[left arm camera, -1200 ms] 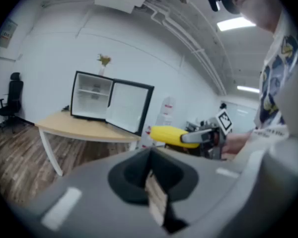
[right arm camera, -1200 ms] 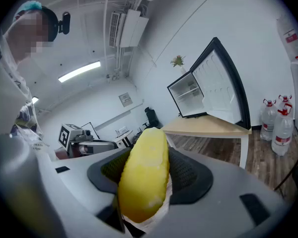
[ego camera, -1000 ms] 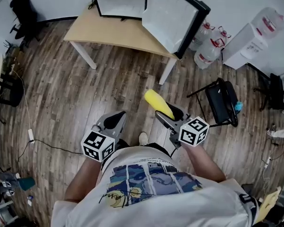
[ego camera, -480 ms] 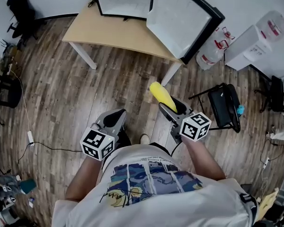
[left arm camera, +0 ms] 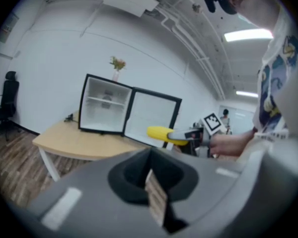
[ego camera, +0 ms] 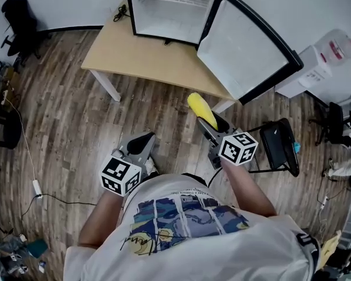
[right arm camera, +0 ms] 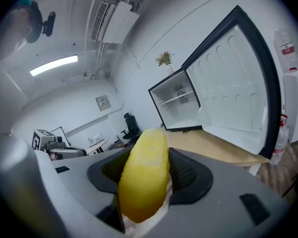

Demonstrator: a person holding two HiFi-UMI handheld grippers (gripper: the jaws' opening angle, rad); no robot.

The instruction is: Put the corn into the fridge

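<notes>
A yellow corn cob (ego camera: 201, 110) (right arm camera: 145, 172) (left arm camera: 162, 134) sticks forward out of my right gripper (ego camera: 215, 127), whose jaws are shut on it. It hangs just short of the wooden table's (ego camera: 146, 57) front right corner. The small fridge (ego camera: 172, 7) (right arm camera: 178, 105) (left arm camera: 104, 105) stands on that table with its door (ego camera: 245, 48) (right arm camera: 233, 93) swung wide open to the right and its white inside bare. My left gripper (ego camera: 141, 147) is held low at the left, jaws shut with nothing between them.
A black folding chair (ego camera: 278, 148) stands right of me. Water bottles and a white dispenser (ego camera: 316, 66) sit behind the open door. A black office chair (ego camera: 16, 16) is at the far left, cables (ego camera: 38, 180) trail over the wood floor.
I have stepped closer to the table: the fridge and its door now fill more of the view. The corn in my right gripper has moved forward toward the table's corner.
</notes>
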